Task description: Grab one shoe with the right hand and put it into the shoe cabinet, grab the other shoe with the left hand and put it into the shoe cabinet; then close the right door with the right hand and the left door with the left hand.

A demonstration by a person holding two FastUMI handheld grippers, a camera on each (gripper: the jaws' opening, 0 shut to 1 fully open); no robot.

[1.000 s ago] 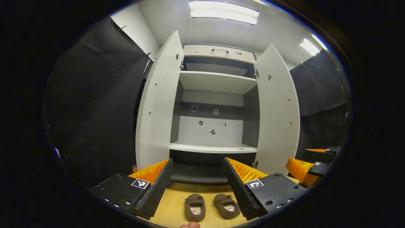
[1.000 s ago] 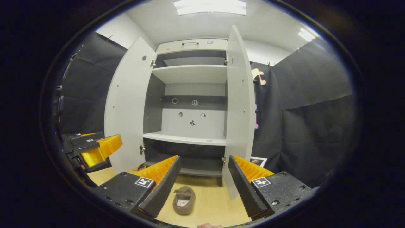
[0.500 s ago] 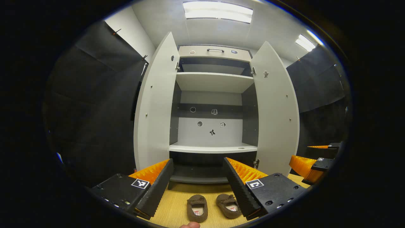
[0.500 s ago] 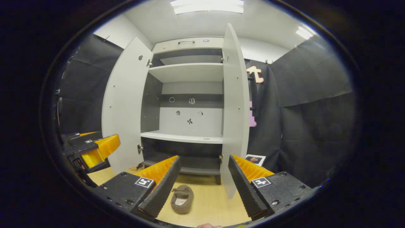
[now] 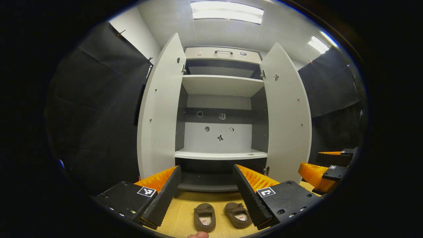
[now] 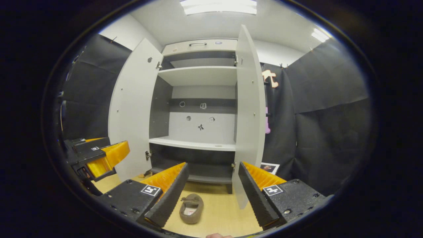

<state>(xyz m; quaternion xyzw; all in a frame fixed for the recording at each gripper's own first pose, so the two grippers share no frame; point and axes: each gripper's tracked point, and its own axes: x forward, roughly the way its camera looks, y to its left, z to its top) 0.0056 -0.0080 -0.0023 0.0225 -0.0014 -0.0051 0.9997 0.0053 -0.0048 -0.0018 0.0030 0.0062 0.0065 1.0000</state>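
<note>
Left gripper view: wooden floor [image 5: 180, 215] before the open shoe cabinet [image 5: 221, 86]; left gripper [image 5: 206, 193] gapes empty above two shoes [image 5: 205, 216] near the cabinet's front edge. Right gripper view: right gripper [image 6: 211, 191] spread wide, empty, one shoe [image 6: 191, 208] between its fingers; nothing stowed, so first grab pending—lower and close on it.

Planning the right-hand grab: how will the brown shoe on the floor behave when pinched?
The brown shoe looks soft and slipper-like, so its sides will probably squash inward. It seems small and likely light. Lying flat on the wooden floor, it shouldn't roll.
</note>
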